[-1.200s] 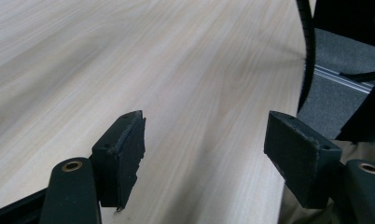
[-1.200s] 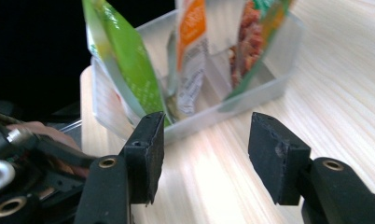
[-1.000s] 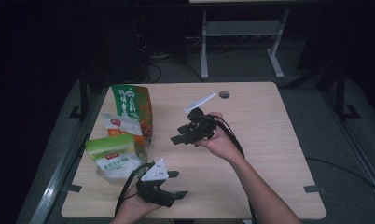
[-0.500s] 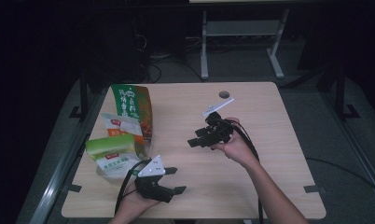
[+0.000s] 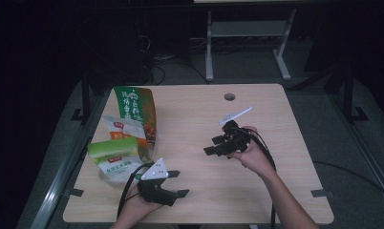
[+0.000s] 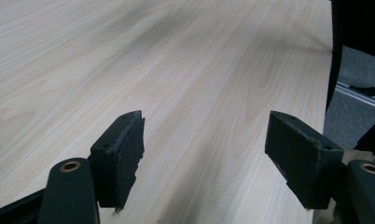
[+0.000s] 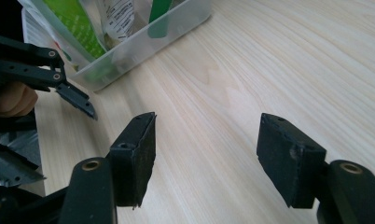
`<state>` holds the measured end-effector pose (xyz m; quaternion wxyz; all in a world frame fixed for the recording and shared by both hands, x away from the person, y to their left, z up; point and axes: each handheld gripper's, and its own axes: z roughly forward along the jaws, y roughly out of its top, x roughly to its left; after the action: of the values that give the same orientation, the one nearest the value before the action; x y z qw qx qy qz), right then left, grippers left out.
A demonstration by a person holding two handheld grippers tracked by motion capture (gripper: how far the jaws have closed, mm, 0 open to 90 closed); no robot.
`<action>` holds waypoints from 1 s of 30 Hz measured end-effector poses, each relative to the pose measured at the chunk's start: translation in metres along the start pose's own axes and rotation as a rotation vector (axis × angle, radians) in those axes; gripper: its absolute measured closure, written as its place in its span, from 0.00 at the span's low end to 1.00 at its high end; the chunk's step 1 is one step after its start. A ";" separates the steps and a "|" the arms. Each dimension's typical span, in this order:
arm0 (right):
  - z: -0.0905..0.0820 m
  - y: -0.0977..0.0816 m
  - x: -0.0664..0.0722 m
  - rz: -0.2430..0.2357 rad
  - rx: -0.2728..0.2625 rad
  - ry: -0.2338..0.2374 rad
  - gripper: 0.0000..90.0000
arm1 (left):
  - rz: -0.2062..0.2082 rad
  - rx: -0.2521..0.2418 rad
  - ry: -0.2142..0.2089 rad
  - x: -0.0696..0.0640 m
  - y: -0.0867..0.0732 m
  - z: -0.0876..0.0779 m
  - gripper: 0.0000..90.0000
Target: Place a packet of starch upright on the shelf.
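Clear plastic bin at table's left side, holds snack pouches: tall green/orange pouch upright at back, white pouch in the middle, light-green pouch at front nearest the person. Bin wall hardly visible in high view, clear in right gripper view.

R gripper held over table centre-right, well apart from the bin, jaws pointing left toward it. Jaws wide apart, just been opening, nothing btw them, bare wood behind in right gripper view.

L gripper low at front edge of table, just right of the light-green pouch, not touching it. Jaws apart, empty; left gripper view has plain tabletop btw the pads. L gripper also seen at left in right gripper view, near the bin corner.
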<state>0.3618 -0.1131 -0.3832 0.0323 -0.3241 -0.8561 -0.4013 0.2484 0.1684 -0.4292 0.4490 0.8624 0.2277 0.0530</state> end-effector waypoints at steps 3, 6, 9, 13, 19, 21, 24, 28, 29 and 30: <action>-0.004 -0.007 -0.002 0.013 -0.001 -0.007 0.41 | 0.002 0.003 0.000 0.001 0.000 0.000 0.31; -0.008 -0.015 -0.005 0.029 0.000 -0.013 0.41 | -0.002 -0.001 -0.002 0.000 0.000 0.001 0.31; -0.011 -0.024 -0.007 0.040 0.006 -0.020 0.41 | -0.003 0.000 -0.002 0.000 0.000 0.001 0.31; -0.015 -0.035 -0.009 0.062 0.013 -0.030 0.40 | -0.003 -0.006 -0.003 0.001 -0.001 0.002 0.31; -0.021 -0.050 -0.011 0.085 0.005 -0.036 0.40 | -0.003 -0.005 -0.006 0.000 -0.001 0.003 0.31; -0.024 -0.055 -0.012 0.092 0.000 -0.038 0.40 | -0.001 -0.007 -0.007 0.000 -0.001 0.002 0.31; -0.026 -0.064 -0.012 0.106 0.003 -0.045 0.40 | -0.002 -0.007 -0.008 0.000 -0.002 0.003 0.31; -0.029 -0.077 -0.014 0.128 0.005 -0.051 0.40 | -0.001 -0.006 -0.011 0.000 -0.002 0.002 0.31; -0.030 -0.079 -0.014 0.134 0.004 -0.052 0.40 | 0.010 -0.001 -0.008 0.001 -0.001 0.002 0.31; -0.031 -0.083 -0.014 0.134 0.004 -0.054 0.40 | 0.001 -0.002 -0.009 0.001 -0.002 0.002 0.31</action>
<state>0.3185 -0.1813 -0.4224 0.0366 -0.3912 -0.8338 -0.3877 0.2494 0.1681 -0.4320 0.4508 0.8623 0.2254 0.0496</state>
